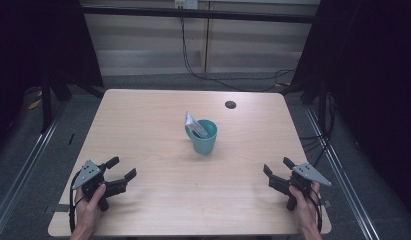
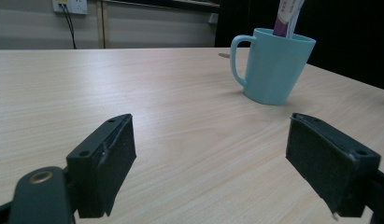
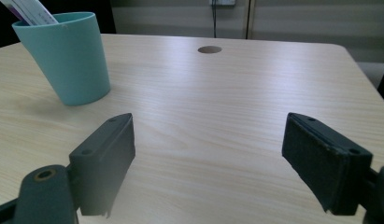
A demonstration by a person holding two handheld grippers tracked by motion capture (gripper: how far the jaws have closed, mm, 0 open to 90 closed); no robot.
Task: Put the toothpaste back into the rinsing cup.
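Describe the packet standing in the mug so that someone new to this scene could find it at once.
Start at the wooden table and find the teal mug near its middle, the lone cup there. The packet leans out over the mug's rim: flat and white with purple print, unlike the plain teal mug.

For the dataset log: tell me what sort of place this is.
Probably a lab or recording booth set up for manipulation work: a bare light wooden table boxed in by black curtains, cables trailing across the grey floor, and a wall socket behind.
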